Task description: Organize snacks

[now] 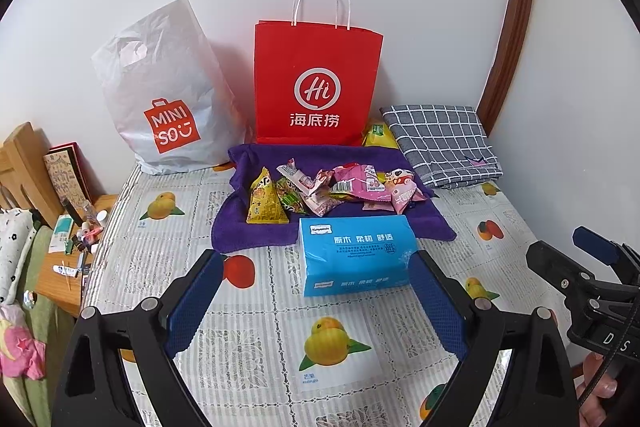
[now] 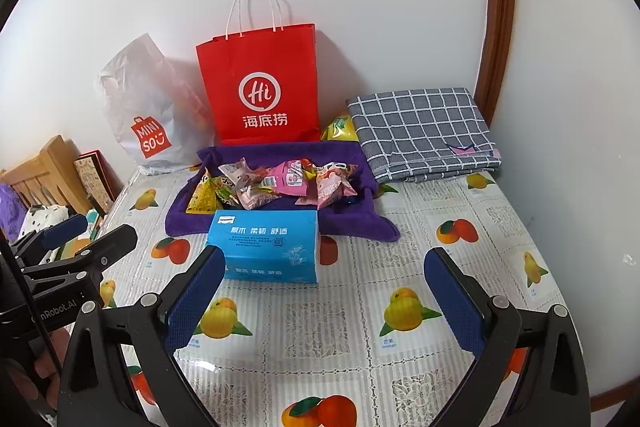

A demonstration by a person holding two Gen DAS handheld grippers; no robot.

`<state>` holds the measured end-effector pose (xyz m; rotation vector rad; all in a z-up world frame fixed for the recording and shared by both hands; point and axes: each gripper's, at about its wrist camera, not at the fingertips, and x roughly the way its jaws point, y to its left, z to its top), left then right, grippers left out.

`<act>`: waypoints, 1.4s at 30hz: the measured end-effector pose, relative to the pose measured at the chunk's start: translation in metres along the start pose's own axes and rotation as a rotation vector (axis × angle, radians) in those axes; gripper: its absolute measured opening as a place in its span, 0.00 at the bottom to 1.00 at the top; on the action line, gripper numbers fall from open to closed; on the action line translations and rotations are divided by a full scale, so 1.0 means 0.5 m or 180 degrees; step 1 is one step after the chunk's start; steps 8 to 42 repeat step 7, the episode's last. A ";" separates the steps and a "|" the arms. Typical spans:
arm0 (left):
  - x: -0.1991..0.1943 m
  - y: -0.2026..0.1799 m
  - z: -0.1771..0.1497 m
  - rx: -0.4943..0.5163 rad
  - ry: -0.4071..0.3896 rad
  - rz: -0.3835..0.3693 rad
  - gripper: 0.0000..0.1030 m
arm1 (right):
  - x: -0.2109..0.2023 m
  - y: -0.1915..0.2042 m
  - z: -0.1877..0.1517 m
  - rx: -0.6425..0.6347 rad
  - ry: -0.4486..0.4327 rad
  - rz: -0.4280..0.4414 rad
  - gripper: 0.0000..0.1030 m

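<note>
Several snack packets (image 1: 328,189) (image 2: 276,185), yellow, green and pink, lie piled on a purple towel (image 1: 236,231) (image 2: 180,219) on the table. A red paper bag (image 1: 316,83) (image 2: 260,87) and a white Miniso plastic bag (image 1: 168,95) (image 2: 144,111) stand behind it against the wall. My left gripper (image 1: 316,287) is open and empty, low over the table in front of a blue tissue pack (image 1: 354,255) (image 2: 268,247). My right gripper (image 2: 324,287) is open and empty, to the right of the pack.
A folded grey checked cloth (image 1: 440,143) (image 2: 420,131) lies at the back right, with a yellow-green packet (image 1: 378,135) (image 2: 340,129) beside it. A fruit-print tablecloth (image 1: 280,327) (image 2: 360,307) covers the table. A wooden side shelf (image 1: 76,267) with small items stands left of the table.
</note>
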<state>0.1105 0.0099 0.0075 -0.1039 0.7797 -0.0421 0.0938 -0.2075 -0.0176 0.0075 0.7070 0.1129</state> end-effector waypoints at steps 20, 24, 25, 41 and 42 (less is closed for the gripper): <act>-0.002 0.001 -0.001 0.0011 -0.0026 0.0018 0.91 | 0.000 0.001 0.000 -0.0001 -0.0001 -0.0003 0.96; -0.002 0.001 -0.001 0.0011 -0.0026 0.0018 0.91 | 0.000 0.001 0.000 -0.0001 -0.0001 -0.0003 0.96; -0.002 0.001 -0.001 0.0011 -0.0026 0.0018 0.91 | 0.000 0.001 0.000 -0.0001 -0.0001 -0.0003 0.96; -0.002 0.001 -0.001 0.0011 -0.0026 0.0018 0.91 | 0.000 0.001 0.000 -0.0001 -0.0001 -0.0003 0.96; -0.002 0.001 -0.001 0.0011 -0.0026 0.0018 0.91 | 0.000 0.001 0.000 -0.0001 -0.0001 -0.0003 0.96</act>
